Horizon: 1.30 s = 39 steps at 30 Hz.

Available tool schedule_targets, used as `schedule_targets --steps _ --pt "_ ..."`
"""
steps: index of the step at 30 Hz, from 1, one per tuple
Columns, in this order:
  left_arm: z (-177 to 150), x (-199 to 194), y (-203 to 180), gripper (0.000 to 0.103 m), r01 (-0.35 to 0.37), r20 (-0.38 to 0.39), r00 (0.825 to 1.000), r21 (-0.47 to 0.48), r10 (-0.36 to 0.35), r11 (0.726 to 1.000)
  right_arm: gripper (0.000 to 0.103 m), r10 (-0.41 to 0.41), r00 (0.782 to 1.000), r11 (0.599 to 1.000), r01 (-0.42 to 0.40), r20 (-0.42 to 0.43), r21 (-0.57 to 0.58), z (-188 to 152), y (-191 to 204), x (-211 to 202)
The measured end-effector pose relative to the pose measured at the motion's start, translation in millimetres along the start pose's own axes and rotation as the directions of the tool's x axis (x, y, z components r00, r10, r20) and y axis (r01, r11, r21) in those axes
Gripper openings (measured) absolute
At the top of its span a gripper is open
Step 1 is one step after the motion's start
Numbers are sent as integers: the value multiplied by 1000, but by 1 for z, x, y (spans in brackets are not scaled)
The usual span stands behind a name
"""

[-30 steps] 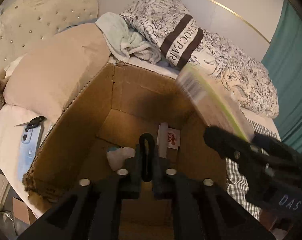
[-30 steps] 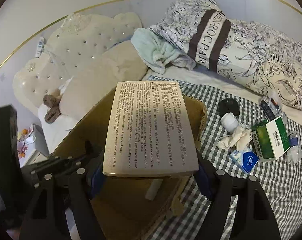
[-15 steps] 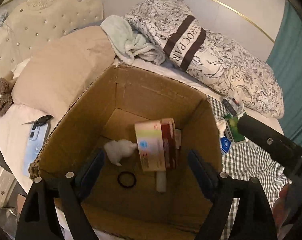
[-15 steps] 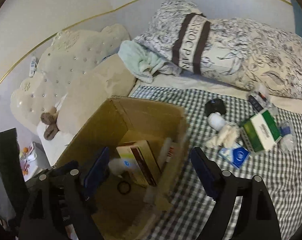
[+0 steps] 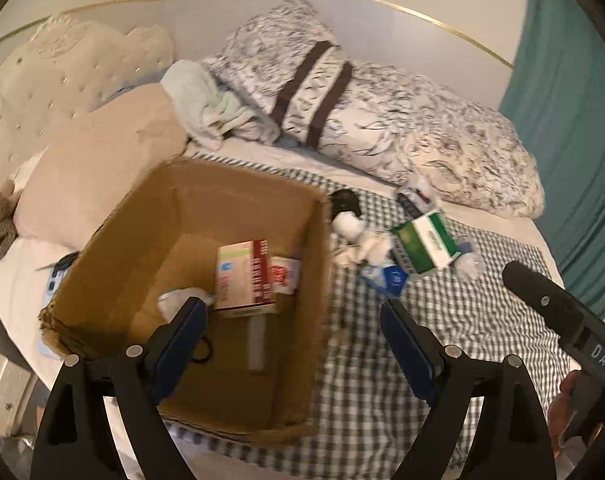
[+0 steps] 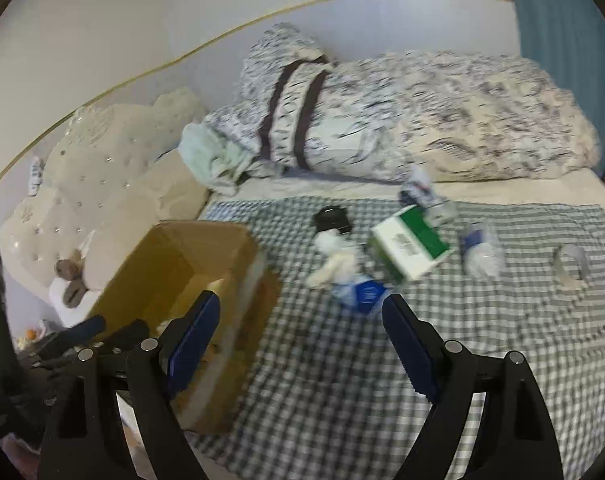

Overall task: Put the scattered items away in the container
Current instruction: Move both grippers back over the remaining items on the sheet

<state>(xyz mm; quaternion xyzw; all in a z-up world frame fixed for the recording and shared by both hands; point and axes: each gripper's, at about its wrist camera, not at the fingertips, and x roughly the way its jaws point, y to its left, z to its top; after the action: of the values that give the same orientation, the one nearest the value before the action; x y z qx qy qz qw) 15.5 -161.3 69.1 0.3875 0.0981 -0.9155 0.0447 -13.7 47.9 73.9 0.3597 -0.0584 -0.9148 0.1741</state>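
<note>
- Our left gripper (image 5: 292,318) and right gripper (image 6: 300,316) both stand released, with nothing between the fingers; the left jaws have just been opening.
- The green box (image 6: 412,242) lies up and right of the right fingers, its long axis slanting; the right hand looks nearer.
- The cardboard box (image 5: 122,236), left of the green box, holds a red-and-white carton (image 5: 244,276), a tissue wad (image 5: 174,300) and a hair tie (image 5: 204,350).

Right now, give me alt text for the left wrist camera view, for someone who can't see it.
An open cardboard box sits on a bed, holding a medicine box and a few small items. Beside it on the checked cloth lie a green and white box, tissues and a blue packet. The left gripper hangs open and empty in front.
</note>
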Motion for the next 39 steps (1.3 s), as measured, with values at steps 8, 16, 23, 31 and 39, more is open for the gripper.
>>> schedule_targets --steps 8,16,23,31,39 --pt "-4 5 -57 95 31 5 999 84 -32 996 84 -64 998 997 63 12 40 -8 -61 -22" --pt "-10 28 -103 95 63 0 998 165 -64 984 84 -158 987 981 157 4 114 -18 -127 -24" --pt "-15 65 -123 96 73 -55 996 175 -64 982 84 -182 983 966 186 -39 177 -25 -172 -4" --pt "-21 111 -151 96 101 -108 991 183 -82 978 84 -199 976 958 213 -91 193 -36 -208 24" --pt "-22 168 -164 96 98 -123 990 195 -75 976 84 -190 975 954 212 -117 210 -37 -225 66"
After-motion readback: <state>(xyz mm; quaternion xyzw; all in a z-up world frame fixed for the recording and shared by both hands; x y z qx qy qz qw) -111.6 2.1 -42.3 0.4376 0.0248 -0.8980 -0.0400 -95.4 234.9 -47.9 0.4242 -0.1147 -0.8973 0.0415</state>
